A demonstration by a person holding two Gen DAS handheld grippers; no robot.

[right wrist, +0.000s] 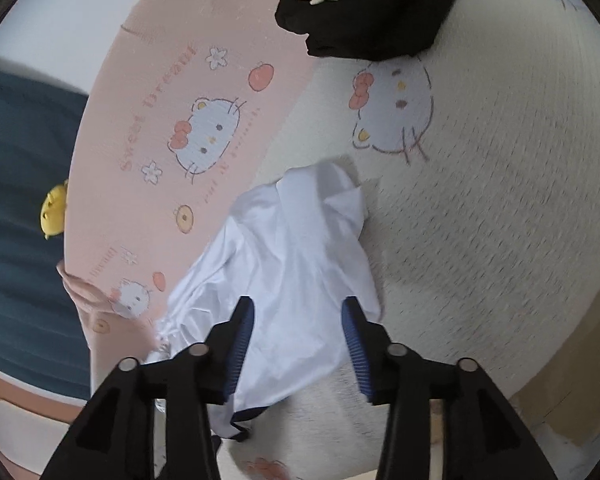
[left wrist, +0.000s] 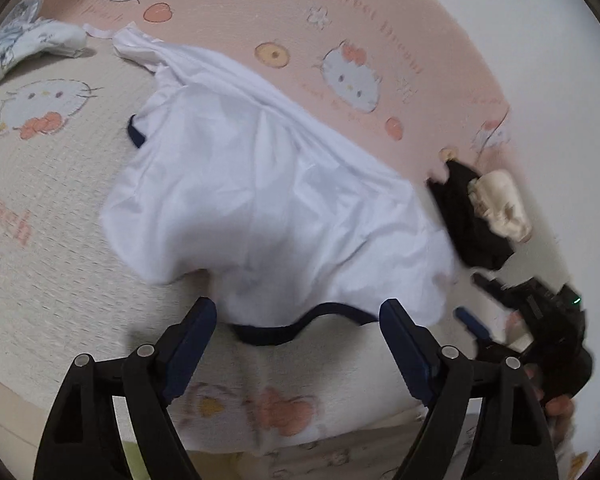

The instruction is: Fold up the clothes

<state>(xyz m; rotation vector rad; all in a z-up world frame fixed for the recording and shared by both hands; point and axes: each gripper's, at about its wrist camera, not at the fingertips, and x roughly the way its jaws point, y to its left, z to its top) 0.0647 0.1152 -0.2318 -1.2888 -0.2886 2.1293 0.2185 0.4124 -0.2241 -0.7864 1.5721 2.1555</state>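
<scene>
Ahead of the left gripper [left wrist: 298,320], the way is blocked by the rumpled white garment [left wrist: 260,200], whose dark-trimmed edge lies between the wide-apart fingers. To that gripper's left, bare cream bedspread [left wrist: 52,208] is left open as far as a small pale printed cloth [left wrist: 28,40] at the far left. To its right, a black garment [left wrist: 472,216] topped by a cream bundle [left wrist: 500,204] is heaped, with the right gripper [left wrist: 500,312] just before it, though blur makes the gap hard to judge. Right of the right gripper, open bedspread is seen.
</scene>
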